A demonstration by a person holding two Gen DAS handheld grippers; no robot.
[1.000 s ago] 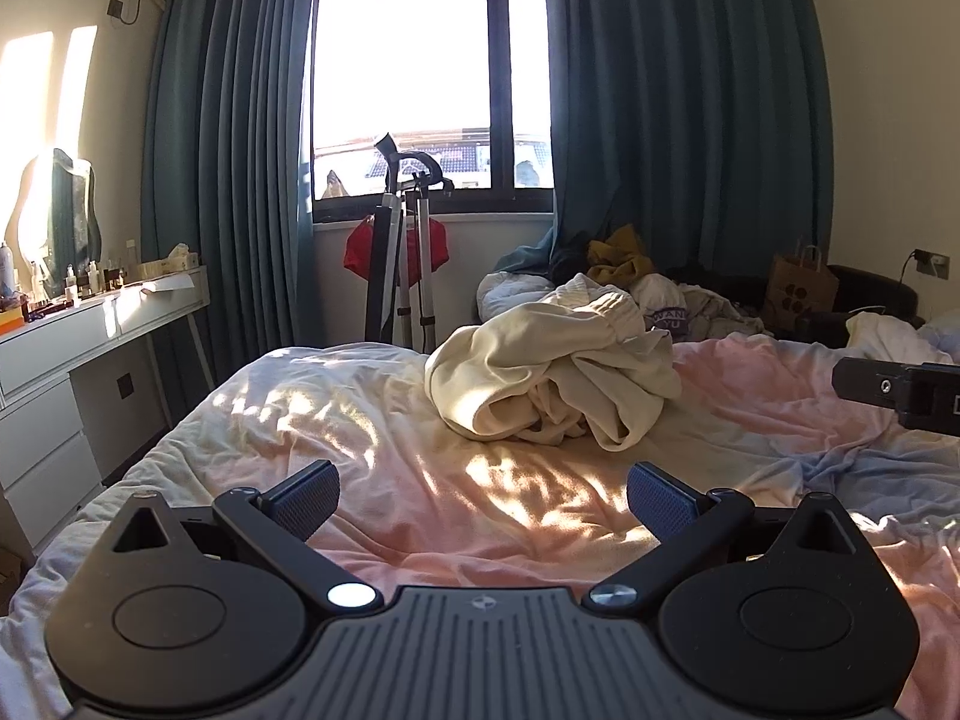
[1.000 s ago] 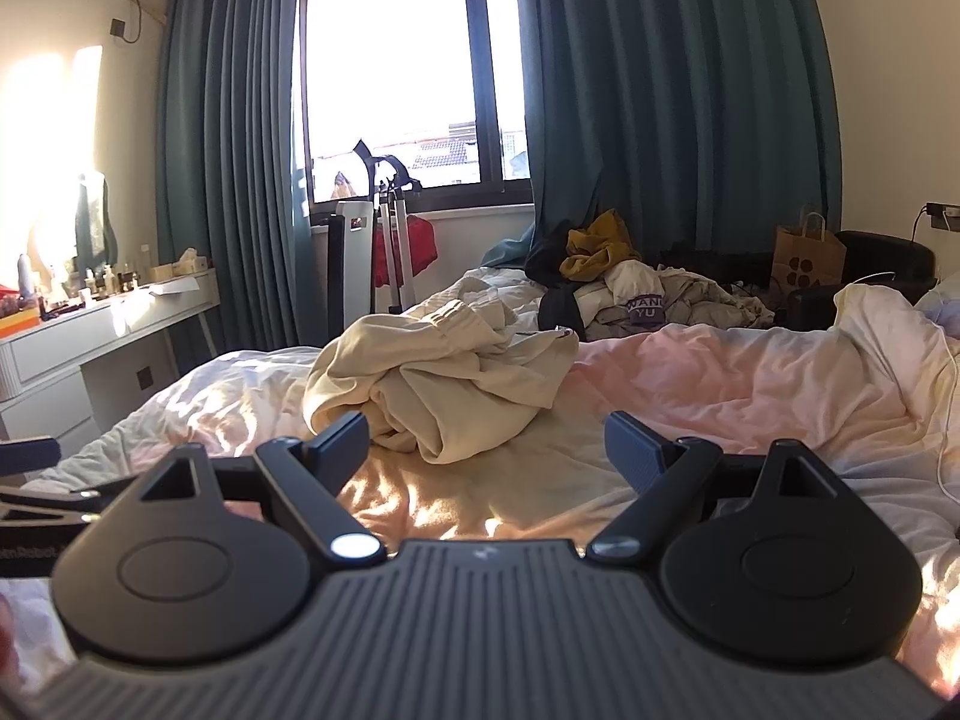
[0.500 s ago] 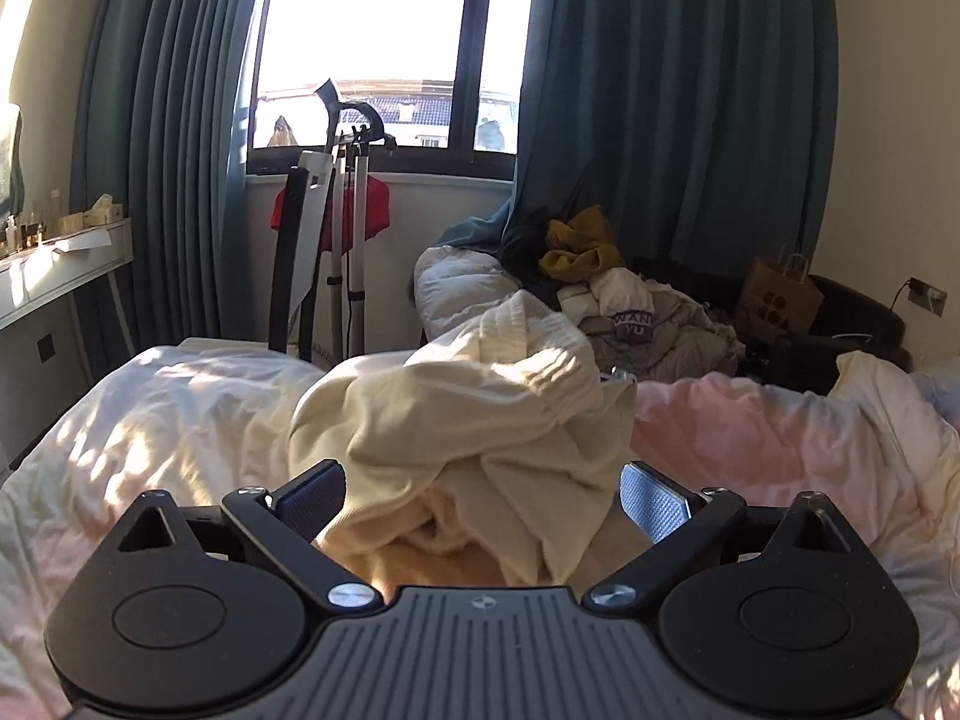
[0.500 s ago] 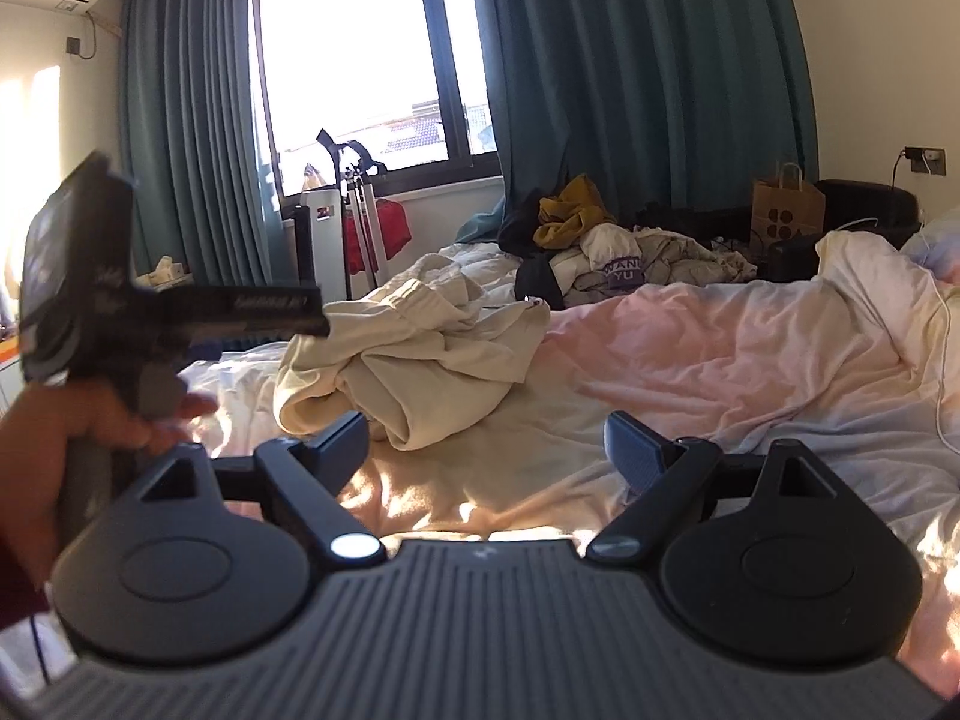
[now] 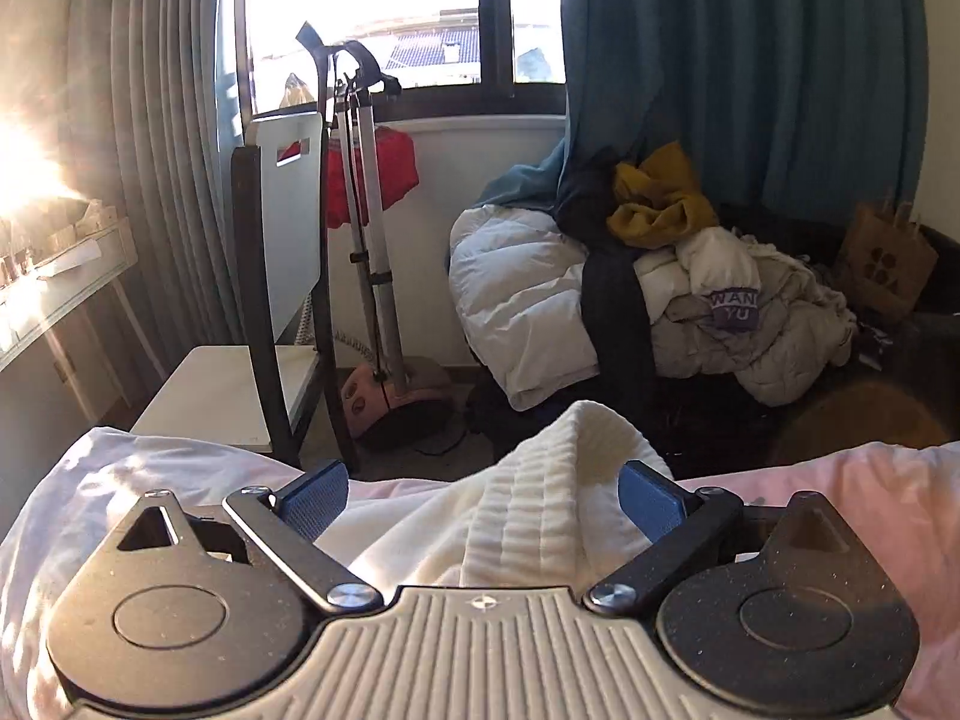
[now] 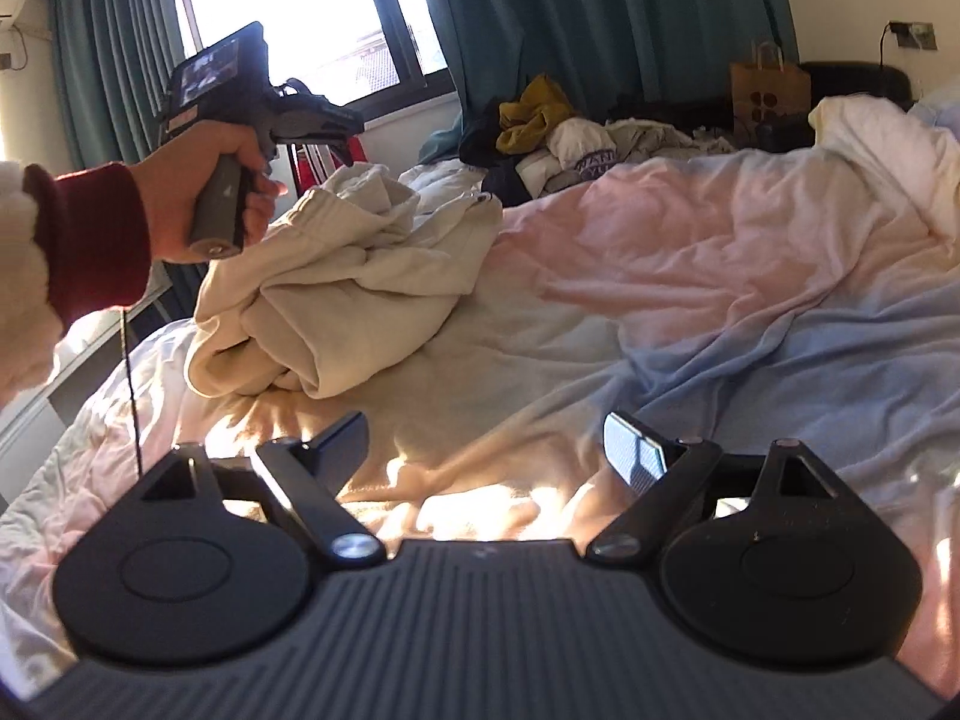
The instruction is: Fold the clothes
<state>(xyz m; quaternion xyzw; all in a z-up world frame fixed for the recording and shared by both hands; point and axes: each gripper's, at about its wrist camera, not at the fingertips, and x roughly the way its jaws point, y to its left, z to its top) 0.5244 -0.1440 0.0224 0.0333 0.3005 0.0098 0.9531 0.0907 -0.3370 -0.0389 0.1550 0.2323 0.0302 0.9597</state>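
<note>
Cream garment [image 5: 540,516] bunched between left gripper [image 5: 483,495] jaws, spread wide. Right gripper [image 6: 486,450] spread too, over bedsheet [image 6: 690,276], gripping nothing.

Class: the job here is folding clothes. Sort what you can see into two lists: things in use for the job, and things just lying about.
In use:
cream garment
left gripper, open around a fold of it
right gripper, open over the bed

Lying about:
clothes pile
paper bag
garment steamer
chair
curtains
</note>
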